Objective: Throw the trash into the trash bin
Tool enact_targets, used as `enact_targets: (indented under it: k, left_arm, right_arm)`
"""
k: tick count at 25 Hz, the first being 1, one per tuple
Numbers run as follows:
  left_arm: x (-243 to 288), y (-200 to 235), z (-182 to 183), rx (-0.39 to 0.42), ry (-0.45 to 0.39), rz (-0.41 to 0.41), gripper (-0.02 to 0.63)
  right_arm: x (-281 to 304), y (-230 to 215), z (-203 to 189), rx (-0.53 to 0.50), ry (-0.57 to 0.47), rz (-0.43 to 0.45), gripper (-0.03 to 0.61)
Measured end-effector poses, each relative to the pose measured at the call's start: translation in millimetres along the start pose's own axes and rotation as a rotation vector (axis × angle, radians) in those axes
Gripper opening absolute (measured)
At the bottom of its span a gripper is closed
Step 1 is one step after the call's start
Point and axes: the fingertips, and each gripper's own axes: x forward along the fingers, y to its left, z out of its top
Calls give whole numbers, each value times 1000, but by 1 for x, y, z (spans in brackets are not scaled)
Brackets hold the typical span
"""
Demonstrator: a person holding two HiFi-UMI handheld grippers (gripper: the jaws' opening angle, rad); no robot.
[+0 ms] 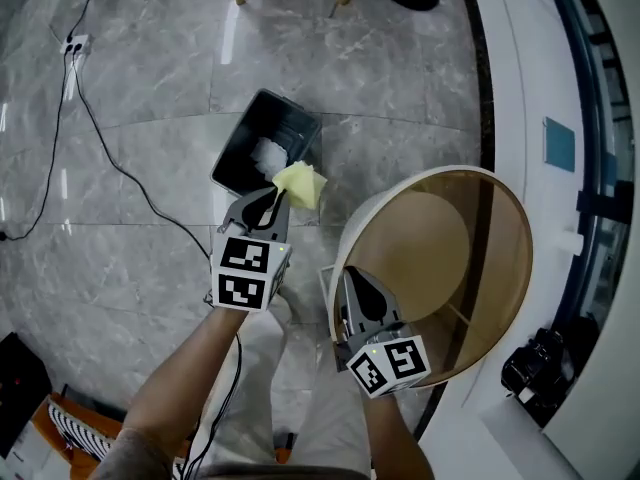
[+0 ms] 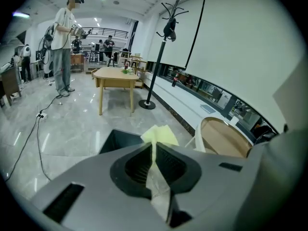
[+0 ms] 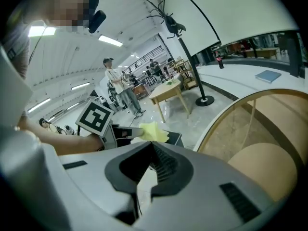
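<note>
**Light paper may miss the bin**

Head view: your left gripper is clenched on the yellow paper. The paper hangs over the near corner of the trash bin, so if you let go here it may flutter onto the floor.

Left gripper view: the paper sticks out past the jaws, with the bin just beyond.

Right gripper view: your right gripper is closed on nothing. The round wooden tub crowds that side.
</note>
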Motion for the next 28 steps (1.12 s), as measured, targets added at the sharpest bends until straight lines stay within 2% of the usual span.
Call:
enact_targets:
  k: [4,9,15,23,25,27,28]
  left_arm:
    - [-7,43,-7,-35,4,47,38]
    - [-5,76,-13,-81,5,76,38]
    - [14,97,-29,-106,19,95,38]
    - [35,119,-48,-89,61,130,41]
    - [37,121,-49,-91,64,137,55]
    - [38,123,-50,-101,64,139,113]
    - [39,124,-50,-106,65,140,117]
  right_arm:
    - [28,26,-3,-18,25,35,18]
    - [52,38,-4,-32,49,46,18]
    - [67,27,-15,-29,66,22,18]
    - [83,18,-26,-5,80,3,18]
    - [85,19,-27,-2,81,6,18]
    - [87,21,-26,-4,82,12,18]
    - [88,22,-25,-7,82,14,18]
